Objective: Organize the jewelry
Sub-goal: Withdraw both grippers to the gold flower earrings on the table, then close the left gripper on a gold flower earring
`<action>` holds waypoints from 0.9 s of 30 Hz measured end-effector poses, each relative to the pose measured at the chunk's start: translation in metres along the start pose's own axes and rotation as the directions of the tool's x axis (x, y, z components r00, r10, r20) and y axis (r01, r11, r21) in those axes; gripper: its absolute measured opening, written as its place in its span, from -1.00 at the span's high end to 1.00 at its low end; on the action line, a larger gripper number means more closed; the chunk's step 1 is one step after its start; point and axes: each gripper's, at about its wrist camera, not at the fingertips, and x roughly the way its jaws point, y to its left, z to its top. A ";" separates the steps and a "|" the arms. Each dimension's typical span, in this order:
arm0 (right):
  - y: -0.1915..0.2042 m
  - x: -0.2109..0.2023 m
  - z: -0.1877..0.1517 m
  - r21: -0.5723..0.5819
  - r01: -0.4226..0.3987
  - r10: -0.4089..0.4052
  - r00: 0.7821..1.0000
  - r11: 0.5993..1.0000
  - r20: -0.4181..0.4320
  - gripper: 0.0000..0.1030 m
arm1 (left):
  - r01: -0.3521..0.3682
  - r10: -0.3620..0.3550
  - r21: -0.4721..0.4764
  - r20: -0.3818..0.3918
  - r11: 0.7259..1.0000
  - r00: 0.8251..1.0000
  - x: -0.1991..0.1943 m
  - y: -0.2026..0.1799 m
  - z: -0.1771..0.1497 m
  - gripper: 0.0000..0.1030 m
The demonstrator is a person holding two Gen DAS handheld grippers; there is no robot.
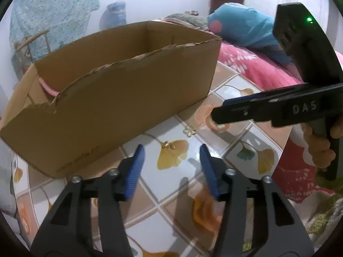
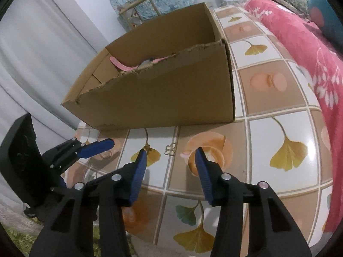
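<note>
A small gold earring lies on the tiled tablecloth, right ahead of my left gripper, whose blue pads stand apart with nothing pressed between them. A clover-shaped gold piece lies beyond it, in line with the gap of my open right gripper. The earring shows by the right gripper's left fingertip. Behind both stands an open cardboard box with a torn front edge; a pink watch lies inside. The right gripper reaches in from the right.
A bed with a pink floral blanket and a blue plush pillow borders the table on the right. A white curtain hangs to the left. A green rug lies below the table edge. A hand holds the right gripper's handle.
</note>
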 end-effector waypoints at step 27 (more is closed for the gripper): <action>-0.004 0.007 -0.005 0.013 0.033 -0.033 0.999 0.999 -0.008 0.23 | 0.016 -0.018 -0.016 -0.090 1.000 0.996 0.038 0.009 0.008 0.59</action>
